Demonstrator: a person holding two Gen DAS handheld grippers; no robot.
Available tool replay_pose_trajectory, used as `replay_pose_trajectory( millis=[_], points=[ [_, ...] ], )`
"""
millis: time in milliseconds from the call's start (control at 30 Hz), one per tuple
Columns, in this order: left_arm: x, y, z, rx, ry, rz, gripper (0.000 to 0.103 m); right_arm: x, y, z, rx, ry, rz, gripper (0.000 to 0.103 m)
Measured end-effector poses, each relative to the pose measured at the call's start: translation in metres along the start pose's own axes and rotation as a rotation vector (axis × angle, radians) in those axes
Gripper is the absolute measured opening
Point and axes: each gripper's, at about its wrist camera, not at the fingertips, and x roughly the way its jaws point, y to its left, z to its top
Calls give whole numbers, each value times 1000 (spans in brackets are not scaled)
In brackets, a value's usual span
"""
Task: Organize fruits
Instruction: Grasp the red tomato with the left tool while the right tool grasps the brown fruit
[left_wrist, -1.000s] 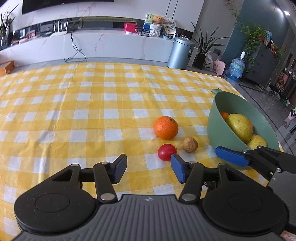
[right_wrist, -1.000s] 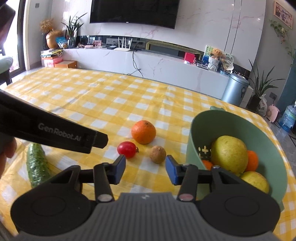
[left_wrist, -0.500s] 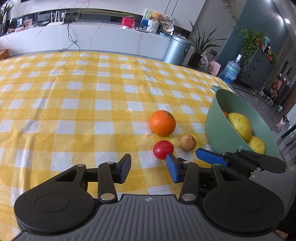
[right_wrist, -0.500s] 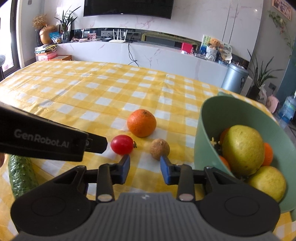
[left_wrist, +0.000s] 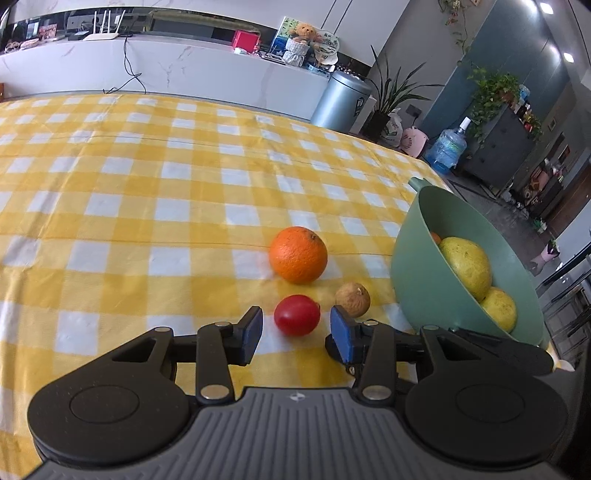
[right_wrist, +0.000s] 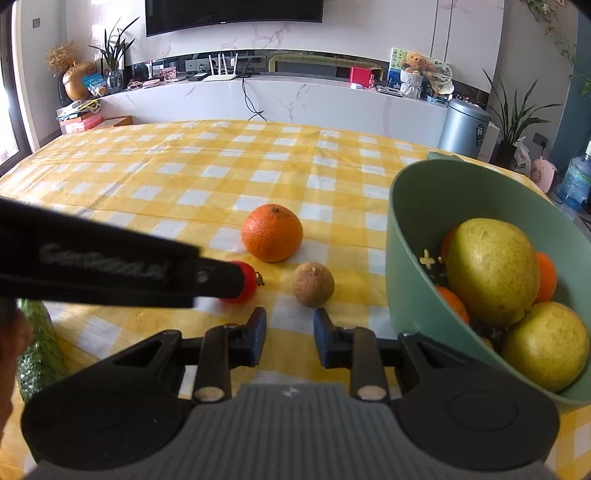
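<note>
1. The left gripper (left_wrist: 295, 334) is closing around the red tomato (left_wrist: 297, 314), pads not yet touching.
2. The right gripper (right_wrist: 290, 338) has narrowed to its tightest, empty; brown fruit (right_wrist: 313, 284) lying at twelve o'clock.
3. The green bowl (right_wrist: 410, 280) is waiting at three o'clock.

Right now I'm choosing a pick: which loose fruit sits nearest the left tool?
The red tomato, right before the left tool; the orange and brown fruit lie farther.
</note>
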Motion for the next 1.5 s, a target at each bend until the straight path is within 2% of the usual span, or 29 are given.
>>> replay_pose_trajectory(
  millis=[133, 300, 400, 633, 867, 1200, 1500],
  points=[
    [9, -5, 0, 15, 18, 29, 47, 0, 0, 0, 3, -1, -2, 23],
    [13, -5, 0, 7, 19, 23, 34, 0, 1, -1, 8, -7, -8, 23],
    [12, -8, -1, 27, 13, 28, 32, -2, 1, -1, 16, -17, -14, 23],
    [-5, -6, 2, 29, -44, 98, 32, -4, 4, -2, 63, -53, -57, 23],
    [-14, 10, 2, -38, -49, 158, 32, 0, 4, -5, 197, -83, -112, 32],
    [-14, 18, 2, -75, -39, 197, 32, 11, 6, -3, 283, -114, -158, 32],
    [-9, 19, 2, -77, -25, 198, 32, 18, 6, 0, 281, -124, -174, 24]
  ],
)
